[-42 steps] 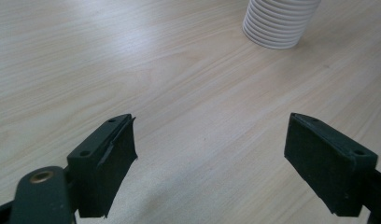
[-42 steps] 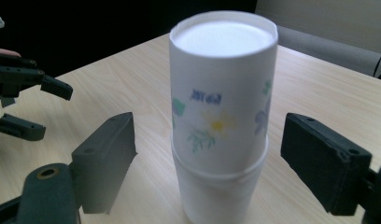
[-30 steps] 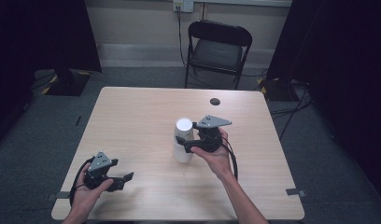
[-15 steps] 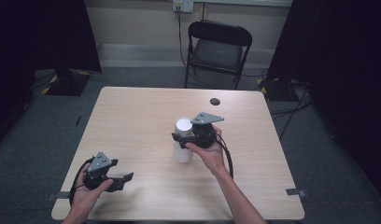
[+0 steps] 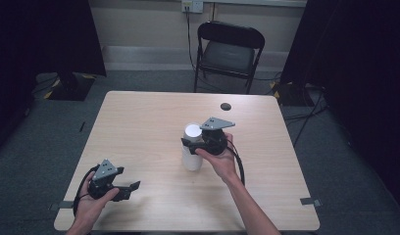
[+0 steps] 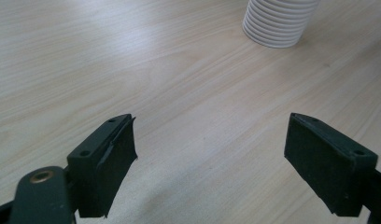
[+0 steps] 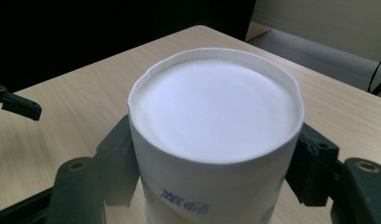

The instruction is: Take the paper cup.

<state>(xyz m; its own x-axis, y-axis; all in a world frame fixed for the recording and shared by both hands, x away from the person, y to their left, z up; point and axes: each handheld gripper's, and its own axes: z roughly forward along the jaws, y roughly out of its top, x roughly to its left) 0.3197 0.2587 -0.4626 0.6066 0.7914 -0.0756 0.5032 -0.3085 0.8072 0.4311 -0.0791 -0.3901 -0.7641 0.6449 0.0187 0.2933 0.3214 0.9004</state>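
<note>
At the near left corner of the light wooden bench (image 5: 139, 117), the person's left hand (image 5: 87, 203) holds the left claw (image 5: 127, 190) low over the wood, pointing toward the middle of the bench. In the left gripper view its two black jaws stand wide apart with bare wood grain between them and nothing held. Ahead of them, at the top of that view, sits the ribbed foot of a stack of white paper cups (image 6: 277, 23), well apart from the jaws.

Near the middle of the bench, slightly toward the person, the stack of white paper cups (image 5: 192, 147) stands upright, bottoms up, so that a flat white disc faces the camera. The right claw (image 5: 188, 144) is at the upper part of the stack, carried by the right hand (image 5: 220, 159), whose forearm comes in from the lower edge. In the right gripper view the topmost cup (image 7: 216, 140) sits between the two jaws, one on each side of its wall; they look close against it, though whether they truly press on it I cannot tell. Blue print shows low on the cup's side, too small to read.

Farther right and back, a small dark round object (image 5: 226, 106) lies on the bench. Beyond the far edge stands a black folding chair (image 5: 227, 49).
</note>
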